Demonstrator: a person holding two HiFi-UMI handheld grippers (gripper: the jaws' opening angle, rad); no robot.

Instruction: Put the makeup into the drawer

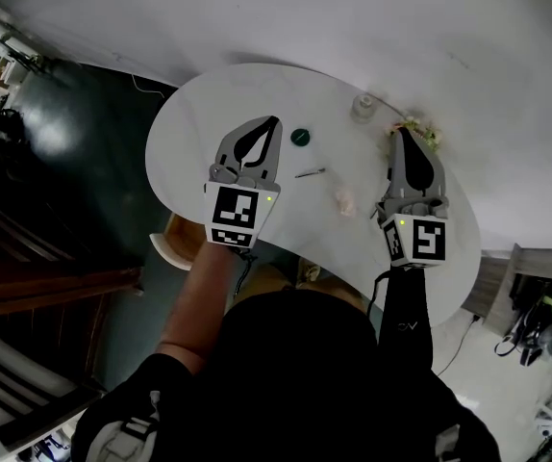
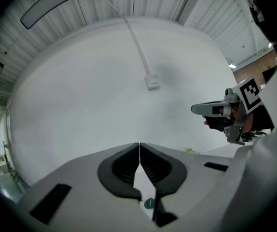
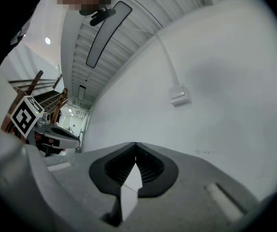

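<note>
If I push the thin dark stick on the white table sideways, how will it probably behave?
The thin dark stick looks slim and straight like a pencil, so it probably rolls when pushed sideways. It lies flat on the smooth white table, so picking it up may be fiddly and it could slip. Being so thin, it is likely light.

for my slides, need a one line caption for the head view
The left gripper and right gripper, both shut and empty, hover over a white table dotted with small items.

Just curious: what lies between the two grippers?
Head view: between left gripper and right gripper lie a dark green round disc, a thin dark stick and a pale pinkish lump.
</note>
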